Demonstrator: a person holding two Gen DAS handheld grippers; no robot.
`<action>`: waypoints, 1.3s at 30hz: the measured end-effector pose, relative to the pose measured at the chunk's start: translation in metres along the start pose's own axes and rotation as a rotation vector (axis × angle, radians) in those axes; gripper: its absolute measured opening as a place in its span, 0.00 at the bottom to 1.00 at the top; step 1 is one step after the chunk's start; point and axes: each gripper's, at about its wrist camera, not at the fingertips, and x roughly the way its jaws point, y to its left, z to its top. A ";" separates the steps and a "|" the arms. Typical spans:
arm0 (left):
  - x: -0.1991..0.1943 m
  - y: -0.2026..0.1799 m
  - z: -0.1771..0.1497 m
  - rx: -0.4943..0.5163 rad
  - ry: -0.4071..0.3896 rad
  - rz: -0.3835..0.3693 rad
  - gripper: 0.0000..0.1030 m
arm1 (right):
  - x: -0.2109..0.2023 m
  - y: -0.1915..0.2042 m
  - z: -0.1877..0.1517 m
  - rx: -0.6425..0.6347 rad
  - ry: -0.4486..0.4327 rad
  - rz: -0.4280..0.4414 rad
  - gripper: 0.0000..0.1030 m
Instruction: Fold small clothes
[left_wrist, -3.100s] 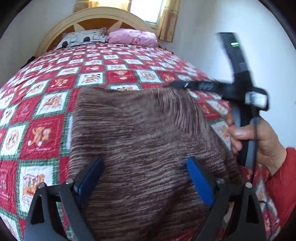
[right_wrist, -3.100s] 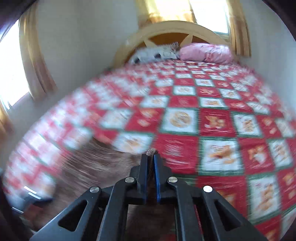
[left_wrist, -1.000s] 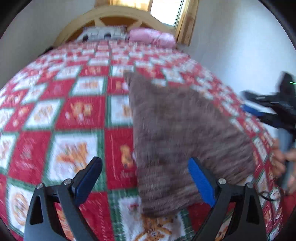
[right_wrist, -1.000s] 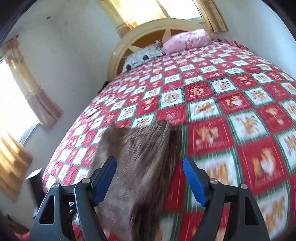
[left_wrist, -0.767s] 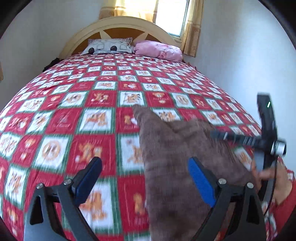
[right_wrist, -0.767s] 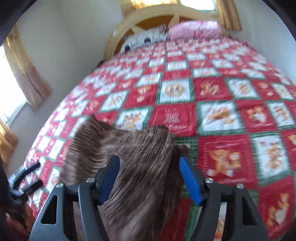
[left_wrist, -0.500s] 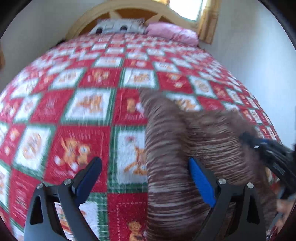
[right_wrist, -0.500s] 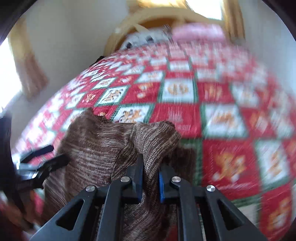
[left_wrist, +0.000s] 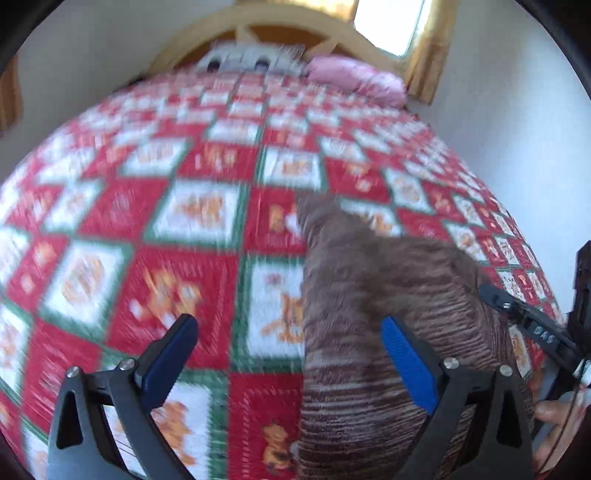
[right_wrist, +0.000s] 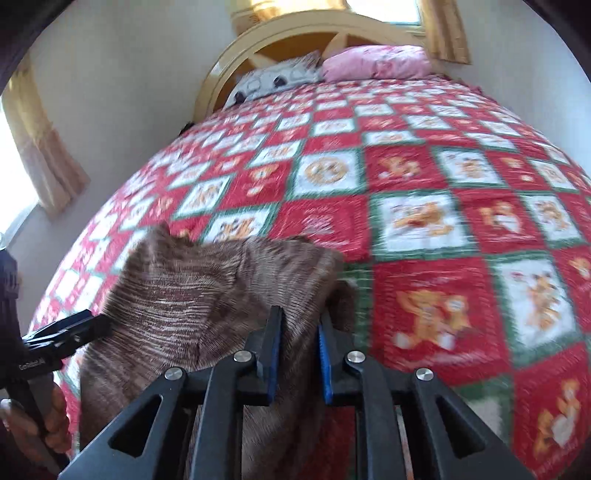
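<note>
Here the brown knit garment (right_wrist: 192, 295) sits clamped between the easing right gripper (right_wrist: 298, 354) pads on the quilt (right_wrist: 443, 206); the left gripper (left_wrist: 288, 354), marked "GoRobot.AI", gapes empty beside it.

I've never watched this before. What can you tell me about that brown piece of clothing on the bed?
The brown garment is a soft, ribbed knit streaked with pale threads, lying rumpled on the red patterned bedspread, one pointed corner sticking up. The right tongs pinch a raised fold of it, jaws easing apart slightly. The left tongs hang open beside it, not gripping. What garment it is cannot be told.
</note>
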 end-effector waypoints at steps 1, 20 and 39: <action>-0.003 -0.003 0.007 0.025 -0.032 0.014 0.98 | -0.013 0.001 0.000 0.003 -0.046 -0.025 0.16; 0.070 0.017 0.024 -0.041 0.083 0.055 1.00 | 0.015 0.018 -0.016 -0.081 0.043 0.081 0.15; 0.005 -0.012 -0.056 0.062 0.066 0.004 1.00 | -0.058 0.065 -0.100 -0.235 -0.018 -0.069 0.16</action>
